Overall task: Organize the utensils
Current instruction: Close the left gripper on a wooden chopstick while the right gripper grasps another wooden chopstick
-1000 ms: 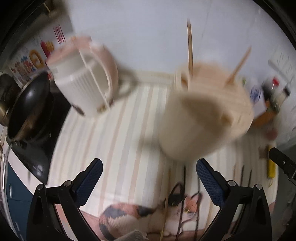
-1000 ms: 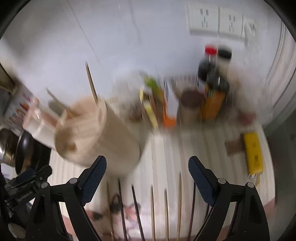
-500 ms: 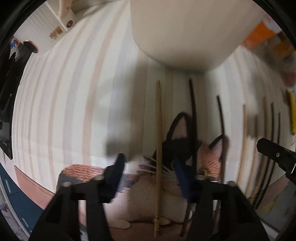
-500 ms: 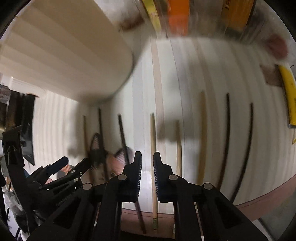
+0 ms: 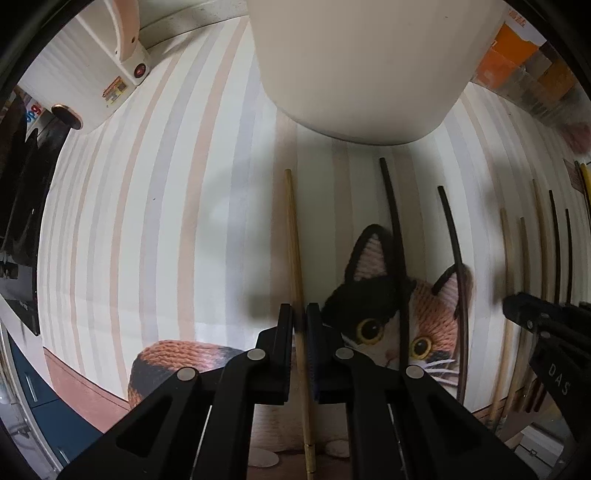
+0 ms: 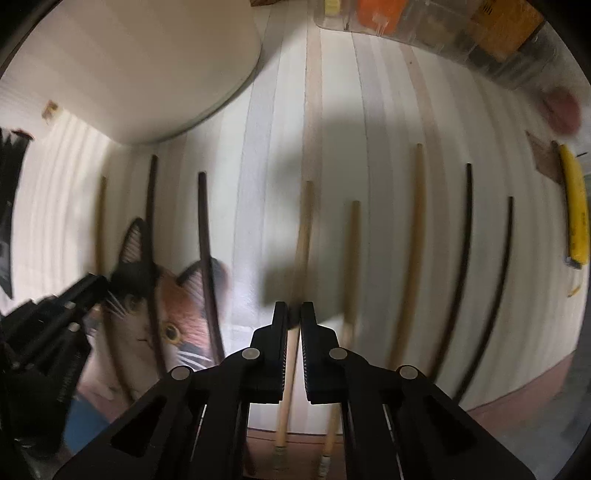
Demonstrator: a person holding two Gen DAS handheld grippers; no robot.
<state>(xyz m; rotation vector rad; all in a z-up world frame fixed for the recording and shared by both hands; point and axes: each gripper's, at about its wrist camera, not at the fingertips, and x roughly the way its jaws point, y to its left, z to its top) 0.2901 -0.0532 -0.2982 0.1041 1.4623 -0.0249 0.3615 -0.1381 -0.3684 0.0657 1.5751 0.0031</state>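
Several wooden and black chopsticks lie in a row on a striped mat with a cat picture (image 5: 373,314). My left gripper (image 5: 300,321) is shut on a light wooden chopstick (image 5: 293,236) that lies on the mat. My right gripper (image 6: 293,317) is shut on another wooden chopstick (image 6: 303,236), further right in the row. A cream utensil holder (image 5: 362,66) stands just beyond the chopstick tips; it also shows in the right wrist view (image 6: 129,70). The right gripper's arm shows at the right edge of the left wrist view (image 5: 546,325).
Two black chopsticks (image 5: 395,240) lie right of my left gripper. More wooden and black chopsticks (image 6: 413,240) lie right of my right gripper. A white-pink kettle (image 5: 92,62) stands far left, seasoning jars (image 6: 461,33) at the back, a yellow tool (image 6: 574,206) far right.
Both grippers have dropped down to the mat and closed, from wide open a second ago, each now clamped on a wooden chopstick.
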